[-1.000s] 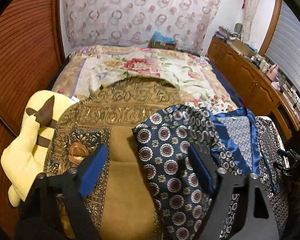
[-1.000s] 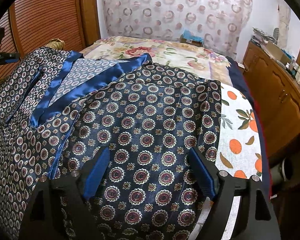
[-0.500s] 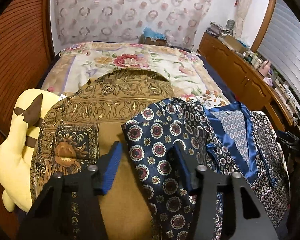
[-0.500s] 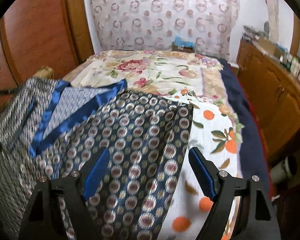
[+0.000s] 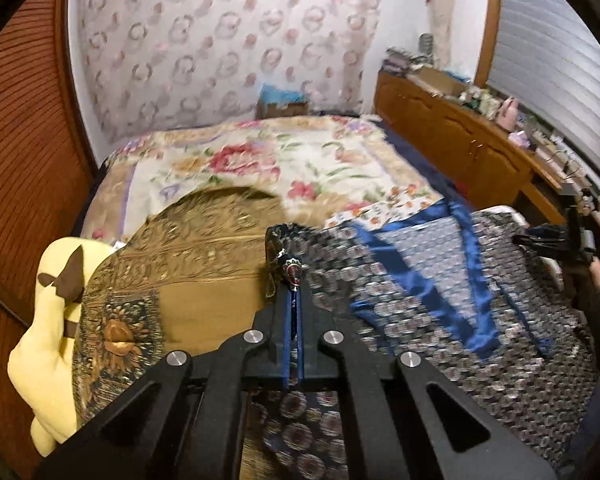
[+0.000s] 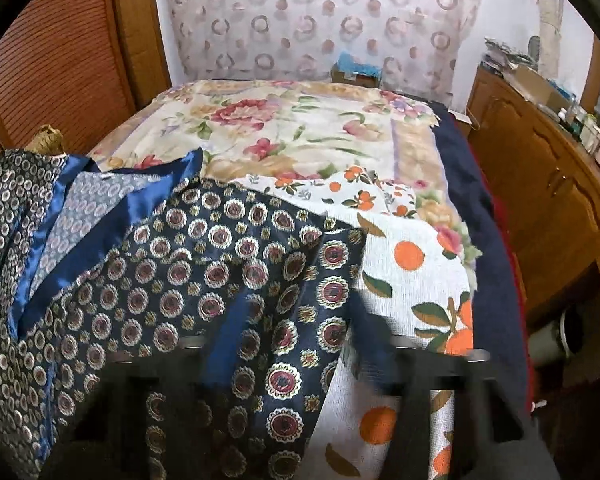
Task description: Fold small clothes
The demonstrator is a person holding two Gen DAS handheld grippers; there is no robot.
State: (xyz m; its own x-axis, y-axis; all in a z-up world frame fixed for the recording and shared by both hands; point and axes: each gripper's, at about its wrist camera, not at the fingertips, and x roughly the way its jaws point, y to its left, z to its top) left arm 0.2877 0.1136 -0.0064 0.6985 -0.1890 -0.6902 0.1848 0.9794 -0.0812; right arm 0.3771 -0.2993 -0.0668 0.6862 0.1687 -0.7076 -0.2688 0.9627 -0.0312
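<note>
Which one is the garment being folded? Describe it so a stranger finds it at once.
On the floral bedspread, at the near end, lies a navy garment with round medallions and shiny blue satin trim. The gold brocade cloth and orange-print fabric flank it; only it is navy.

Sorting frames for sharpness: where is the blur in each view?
Left wrist view: left gripper sharp, patterned garment and bedspread smeared. Right wrist view: right gripper a dark smear over the garment, cabinet fairly crisp.
</note>
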